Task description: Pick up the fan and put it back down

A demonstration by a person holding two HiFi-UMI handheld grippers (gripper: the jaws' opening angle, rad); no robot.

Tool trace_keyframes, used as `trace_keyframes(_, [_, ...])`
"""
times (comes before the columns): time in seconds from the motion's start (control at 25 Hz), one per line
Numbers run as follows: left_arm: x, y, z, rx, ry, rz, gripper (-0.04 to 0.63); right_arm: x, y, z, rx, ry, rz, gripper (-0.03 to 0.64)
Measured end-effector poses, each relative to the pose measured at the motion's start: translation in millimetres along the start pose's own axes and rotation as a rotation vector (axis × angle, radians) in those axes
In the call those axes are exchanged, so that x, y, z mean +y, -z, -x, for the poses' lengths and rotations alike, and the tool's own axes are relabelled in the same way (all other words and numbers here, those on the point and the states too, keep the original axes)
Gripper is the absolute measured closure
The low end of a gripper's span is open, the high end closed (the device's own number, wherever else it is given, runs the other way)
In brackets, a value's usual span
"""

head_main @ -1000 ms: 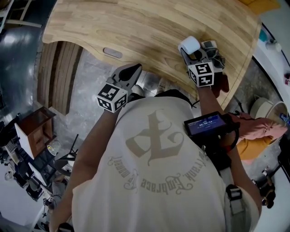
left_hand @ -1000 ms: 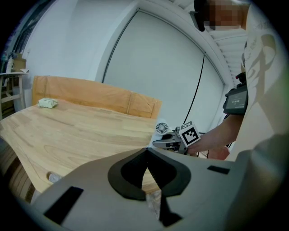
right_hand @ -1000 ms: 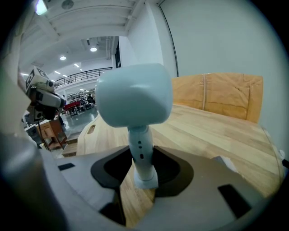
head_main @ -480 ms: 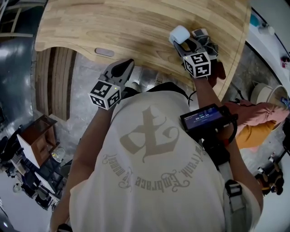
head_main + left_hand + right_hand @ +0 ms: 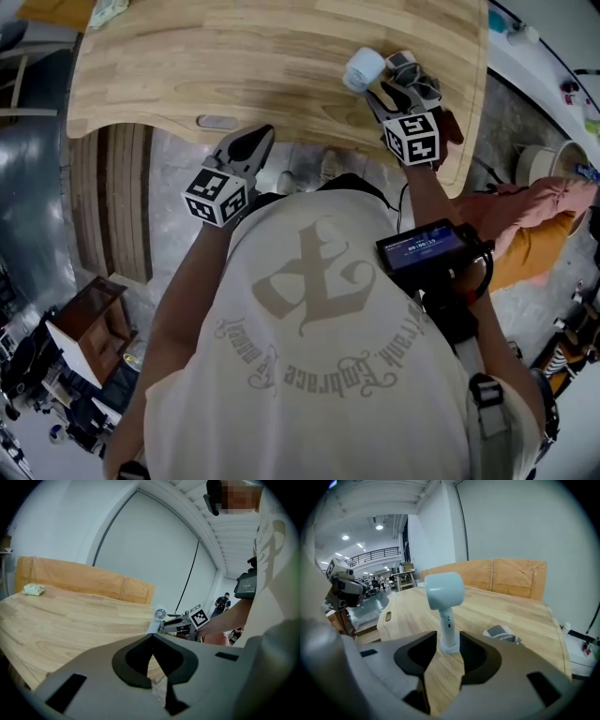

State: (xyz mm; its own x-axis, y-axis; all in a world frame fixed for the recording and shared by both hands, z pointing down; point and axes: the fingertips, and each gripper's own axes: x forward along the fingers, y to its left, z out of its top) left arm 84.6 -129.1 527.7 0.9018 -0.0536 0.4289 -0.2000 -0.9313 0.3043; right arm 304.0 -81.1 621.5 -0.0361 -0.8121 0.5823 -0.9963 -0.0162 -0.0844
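A small pale fan [image 5: 444, 596] stands upright on the wooden table [image 5: 234, 56], its round head on a thin white stem. My right gripper [image 5: 448, 634] is open, with the foot of the stem between its fingertips and a sliver of room on each side. From above, the fan [image 5: 364, 68] shows just past the right gripper [image 5: 389, 84] near the table's right end. My left gripper [image 5: 251, 142] hangs shut and holding nothing at the table's near edge. Across the table, the left gripper view catches the fan [image 5: 160, 614] and the right gripper [image 5: 177, 622].
A small grey and white object [image 5: 501, 632] lies on the table just right of the fan. An oval slot [image 5: 217, 122] sits near the front edge. A crumpled pale thing [image 5: 33, 589] rests at the far left corner. A tan panel [image 5: 84, 579] lines the table's far side.
The head view has swung. The right gripper has shifted slightly at the fan, and the fan's head now shows further clear of its fingers. The left gripper has kept its place.
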Motion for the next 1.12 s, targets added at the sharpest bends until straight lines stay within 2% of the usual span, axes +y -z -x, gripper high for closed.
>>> trace_keyframes(0.08, [1,-2,5,-0.004,0.024,-0.013,0.586,4,-2,14,-0.008,0.034,-0.008,0.462])
trace_keyframes(0.24, [3,-3,15,-0.011,0.065,-0.034,0.586,17,-12,43,-0.058,0.091,-0.045,0.520])
trace_keyframes(0.44, [0,-3,21,-0.017,0.118,-0.058,0.586,41,-26,75,-0.115,0.112,-0.069,0.577])
trace_keyframes(0.84, [-24,8,39,0.002,0.248,-0.119,0.586,119,-46,135,-0.271,0.078,-0.124,0.602])
trace_keyframes(1.12, [-31,17,19,0.031,0.304,-0.137,0.586,122,-20,142,-0.285,0.094,-0.209,0.603])
